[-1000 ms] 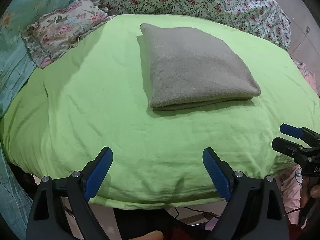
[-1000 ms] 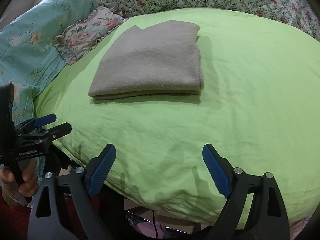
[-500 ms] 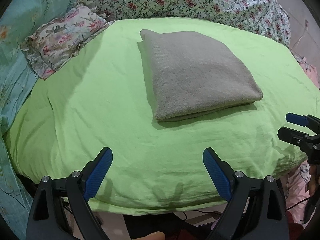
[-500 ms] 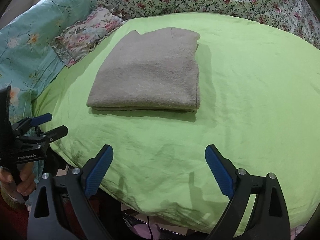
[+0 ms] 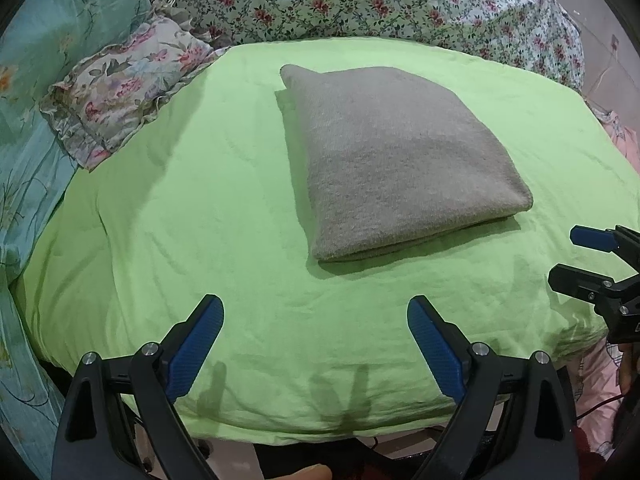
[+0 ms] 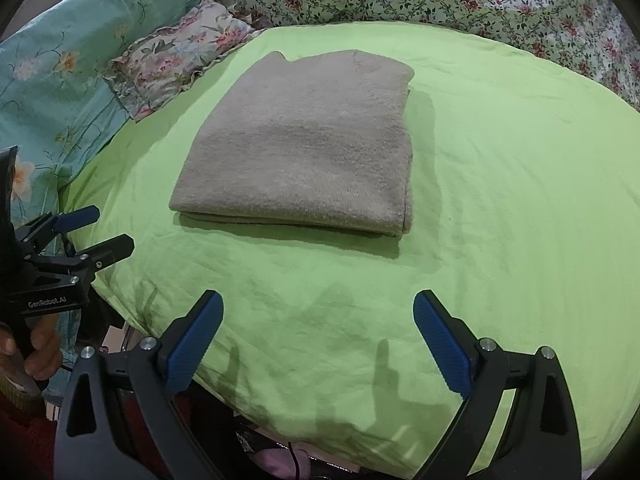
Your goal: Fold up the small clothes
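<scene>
Both tools have advanced toward the folded grey cloth (image 5: pixel 396 160) on the green sheet (image 5: pixel 200 220) (left tool (image 5: pixel 316 336) and right tool (image 6: pixel 318 336) gape wide, empty).

Grey-brown folded cloth (image 5: pixel 400 160) on a lime-green sheet (image 5: pixel 200 220); floral pillow (image 5: pixel 124 80) upper left, teal flowered bedding (image 6: pixel 60 72), rose-patterned quilt (image 5: pixel 380 0) along the top.

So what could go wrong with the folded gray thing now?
The gray folded cloth looks neatly stacked on the green sheet, with both grippers open and apart from it. If the left gripper or right gripper pinches only the top layer, the fold might open. The soft sheet might also wrinkle underneath.
</scene>
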Demonstrator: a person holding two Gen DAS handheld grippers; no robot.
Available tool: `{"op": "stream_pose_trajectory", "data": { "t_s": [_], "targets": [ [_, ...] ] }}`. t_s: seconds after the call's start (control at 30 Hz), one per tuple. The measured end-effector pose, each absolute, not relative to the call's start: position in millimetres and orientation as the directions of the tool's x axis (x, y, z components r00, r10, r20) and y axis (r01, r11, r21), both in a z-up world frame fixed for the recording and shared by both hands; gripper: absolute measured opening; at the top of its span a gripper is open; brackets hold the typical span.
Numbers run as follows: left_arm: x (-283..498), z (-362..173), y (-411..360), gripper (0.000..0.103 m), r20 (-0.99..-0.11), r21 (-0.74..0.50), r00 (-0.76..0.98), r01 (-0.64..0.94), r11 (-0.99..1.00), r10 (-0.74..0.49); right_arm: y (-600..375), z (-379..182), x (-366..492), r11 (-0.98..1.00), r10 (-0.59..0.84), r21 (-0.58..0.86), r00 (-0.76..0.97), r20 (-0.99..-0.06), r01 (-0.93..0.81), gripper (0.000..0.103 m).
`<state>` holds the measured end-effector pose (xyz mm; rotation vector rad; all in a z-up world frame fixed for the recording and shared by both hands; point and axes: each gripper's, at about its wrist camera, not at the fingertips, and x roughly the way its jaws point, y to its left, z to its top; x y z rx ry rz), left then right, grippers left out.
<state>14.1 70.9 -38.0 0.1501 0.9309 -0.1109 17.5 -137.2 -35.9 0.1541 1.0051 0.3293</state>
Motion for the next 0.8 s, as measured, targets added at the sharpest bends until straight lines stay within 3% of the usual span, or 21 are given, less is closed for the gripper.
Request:
{"op": "stream_pose_trajectory", "data": {
  "t_s": [0.8],
  "targets": [
    [18.9,-37.5,67.3,0.095,-0.81,0.097,0.586,0.154,0.983,-0.012,-142.2,-34.6,24.8,0.944,0.328,0.264,0.495,-0.805,-0.197,0.096]
  ]
}}
